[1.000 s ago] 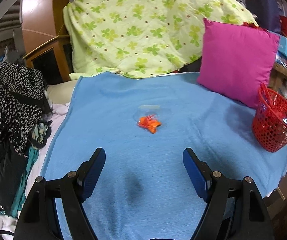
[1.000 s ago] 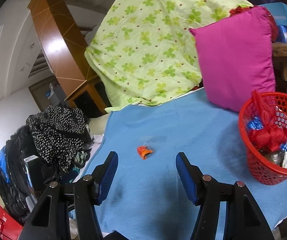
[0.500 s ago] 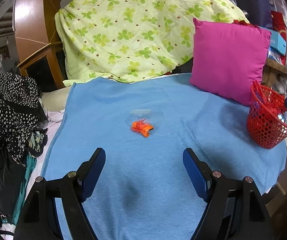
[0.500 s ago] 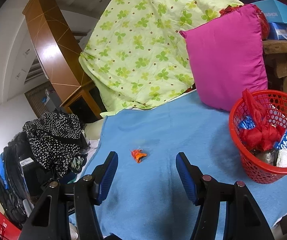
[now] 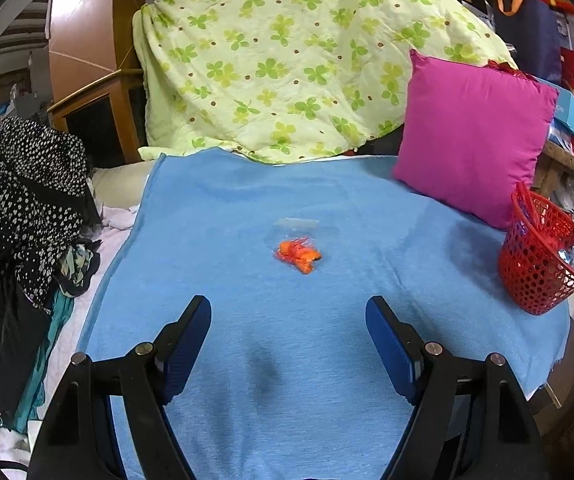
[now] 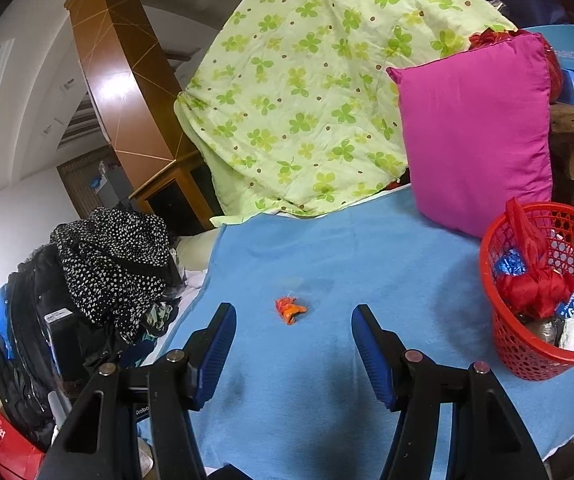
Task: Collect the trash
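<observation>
A small clear bag with crumpled orange trash point(image 5: 298, 255) lies in the middle of the blue blanket point(image 5: 247, 208); it also shows in the right wrist view point(image 6: 289, 309). A red mesh basket point(image 6: 527, 356) holding several wrappers stands at the blanket's right edge, also seen in the left wrist view point(image 5: 543, 280). My left gripper point(image 5: 288, 320) is open and empty, short of the trash. My right gripper point(image 6: 293, 328) is open and empty, just short of the trash.
A magenta pillow point(image 5: 471, 136) leans at the back right. A green clover quilt point(image 5: 295, 52) is heaped at the back. Black dotted clothes point(image 5: 19, 196) pile up left of the blanket. A wooden cabinet point(image 6: 127, 92) stands behind.
Both grippers have shifted slightly; the trash sits a little nearer the centre of each view. Both stay open and empty.
</observation>
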Tool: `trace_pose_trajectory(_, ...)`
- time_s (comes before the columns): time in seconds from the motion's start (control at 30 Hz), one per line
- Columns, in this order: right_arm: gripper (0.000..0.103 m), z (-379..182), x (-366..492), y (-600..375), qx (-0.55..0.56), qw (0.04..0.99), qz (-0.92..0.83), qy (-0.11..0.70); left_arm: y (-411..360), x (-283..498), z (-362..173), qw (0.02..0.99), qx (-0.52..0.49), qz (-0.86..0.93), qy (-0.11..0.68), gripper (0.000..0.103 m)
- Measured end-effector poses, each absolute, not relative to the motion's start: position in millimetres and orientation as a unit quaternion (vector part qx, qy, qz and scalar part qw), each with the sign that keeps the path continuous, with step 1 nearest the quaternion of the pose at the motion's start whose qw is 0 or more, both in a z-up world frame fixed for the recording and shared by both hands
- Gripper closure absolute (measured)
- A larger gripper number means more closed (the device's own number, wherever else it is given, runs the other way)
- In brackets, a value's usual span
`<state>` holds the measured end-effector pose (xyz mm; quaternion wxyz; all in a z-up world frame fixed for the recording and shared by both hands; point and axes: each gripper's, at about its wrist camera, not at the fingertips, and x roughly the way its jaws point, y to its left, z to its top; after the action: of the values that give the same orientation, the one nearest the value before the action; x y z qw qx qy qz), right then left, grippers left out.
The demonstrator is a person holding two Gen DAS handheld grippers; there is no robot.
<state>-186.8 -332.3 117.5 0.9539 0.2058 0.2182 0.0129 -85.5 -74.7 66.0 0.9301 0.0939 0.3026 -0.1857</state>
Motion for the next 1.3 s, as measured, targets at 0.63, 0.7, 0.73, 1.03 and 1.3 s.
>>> trace_pose_trajectory(0.63, 0.038, 84.3, -125.1, -312.0, 0.208, 0.941, 0.043, 0.262, -50.3, -47.7, 30.3, 0.922, 0.079, -0.154, 0.345, 0.023)
trace_pose_trajectory(0.7, 0.038, 78.5, -118.0, -309.1, 0.206, 0.940, 0.045, 0.268, -50.3, -41.8, 24.6, 0.920, 0.081, -0.154, 0.352, 0.023)
trace_pose_trajectory(0.73, 0.038, 75.7, -114.3, -309.0, 0.207, 0.939, 0.046, 0.271, -50.3, -38.7, 22.6, 0.919, 0.082, -0.153, 0.354, 0.023)
trace_pose_trajectory(1.03, 0.038, 46.8, -91.0, -318.0, 0.225, 0.930, 0.041, 0.288, -71.7, 0.0, 9.7, 0.911, 0.092, -0.170, 0.365, 0.023)
trace_pose_trajectory(1.3, 0.038, 17.3, -74.9, -341.5, 0.243, 0.919, 0.024, 0.308, -111.4, 63.3, -14.0, 0.898, 0.037, -0.211, 0.385, 0.023)
